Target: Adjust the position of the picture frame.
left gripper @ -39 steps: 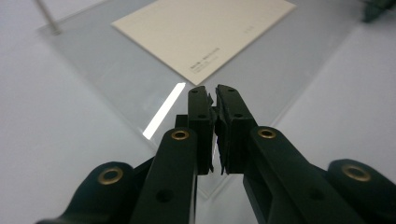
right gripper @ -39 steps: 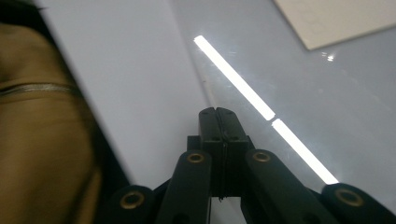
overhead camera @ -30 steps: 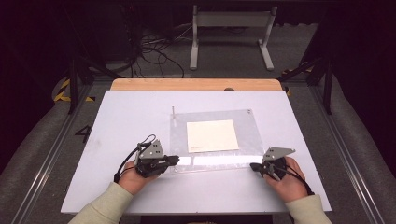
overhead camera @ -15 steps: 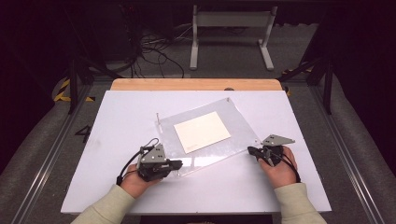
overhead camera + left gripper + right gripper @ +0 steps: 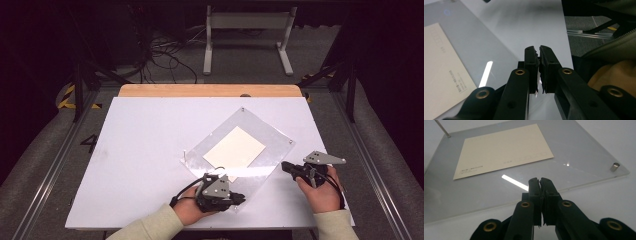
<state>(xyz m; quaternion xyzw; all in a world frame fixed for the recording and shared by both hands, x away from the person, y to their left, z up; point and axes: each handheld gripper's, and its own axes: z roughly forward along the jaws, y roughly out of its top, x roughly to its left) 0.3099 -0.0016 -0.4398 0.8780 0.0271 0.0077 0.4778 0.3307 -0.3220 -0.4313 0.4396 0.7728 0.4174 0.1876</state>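
Observation:
A clear acrylic plate (image 5: 240, 125) lies turned like a diamond on the white table (image 5: 140, 150), with a cream card (image 5: 234, 147) at its middle. My left gripper (image 5: 241, 197) sits over the plate's near corner, jaws shut to a thin slit with nothing between them. In the left gripper view its tips (image 5: 537, 48) point past the plate (image 5: 474, 42) and the card (image 5: 439, 70). My right gripper (image 5: 284, 166) is shut just off the plate's right-hand edge. Seen from the right gripper view, its tips (image 5: 540, 180) hang over the edge of the plate (image 5: 579, 162) in front of the card (image 5: 504, 147).
A small metal standoff (image 5: 615, 167) marks one plate corner and a thin pin (image 5: 441, 128) stands at another. A wooden strip (image 5: 210, 90) runs along the table's far edge. Behind it on the floor are a metal stand (image 5: 247, 35) and cables (image 5: 160, 55).
The plate has turned counter-clockwise from square to a diamond. My left gripper moved right and nearer to me with the near corner. The right gripper moved right and came off its corner.

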